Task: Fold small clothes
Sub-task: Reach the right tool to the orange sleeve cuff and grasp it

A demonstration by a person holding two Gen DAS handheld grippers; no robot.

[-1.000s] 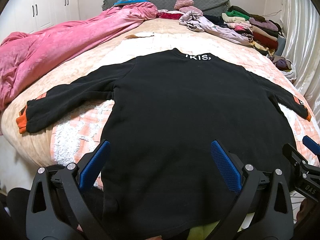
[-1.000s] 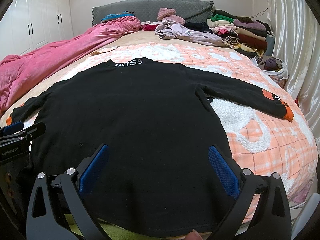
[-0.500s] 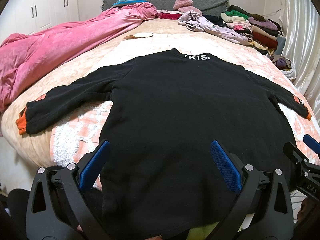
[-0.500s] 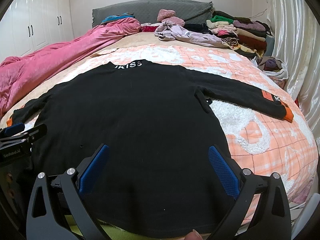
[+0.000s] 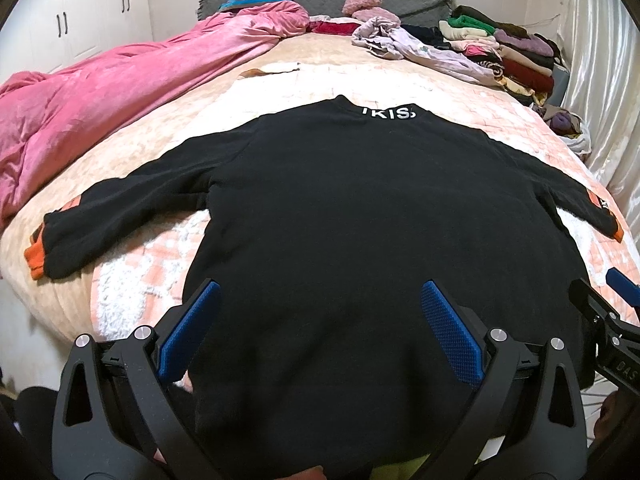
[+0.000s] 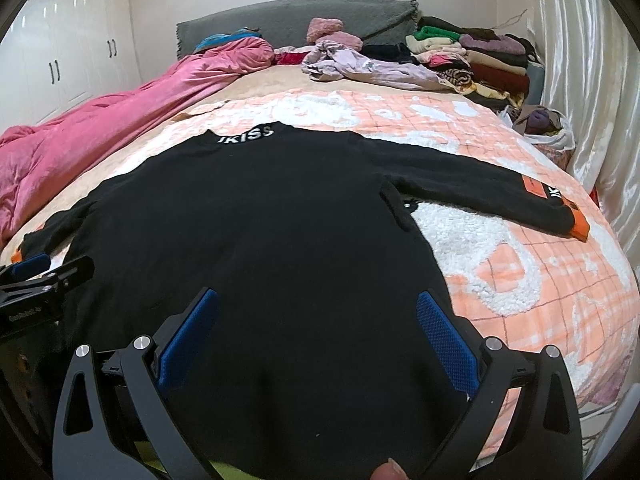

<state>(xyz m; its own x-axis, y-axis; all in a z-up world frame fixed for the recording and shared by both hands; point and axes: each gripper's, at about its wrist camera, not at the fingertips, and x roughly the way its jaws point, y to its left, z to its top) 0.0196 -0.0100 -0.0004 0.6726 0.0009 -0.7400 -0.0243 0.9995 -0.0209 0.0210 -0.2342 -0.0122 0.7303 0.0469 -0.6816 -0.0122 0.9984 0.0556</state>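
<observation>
Almost nothing has shifted in the past second. A black sweater (image 5: 360,220) lies flat on the bed (image 6: 540,280), sleeves out. The left gripper (image 5: 320,328) and right gripper (image 6: 316,328) hover over its hem, jaws spread. It looks soft and floppy; best pinched at a cuff (image 6: 578,222).

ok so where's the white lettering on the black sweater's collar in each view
Left wrist: white collar lettering on the black long-sleeved sweater, upper centre, slightly right of the middle.
Right wrist: the lettering sits upper left of centre.
Shared landmark: crumpled pink quilt along the left side in both.
</observation>
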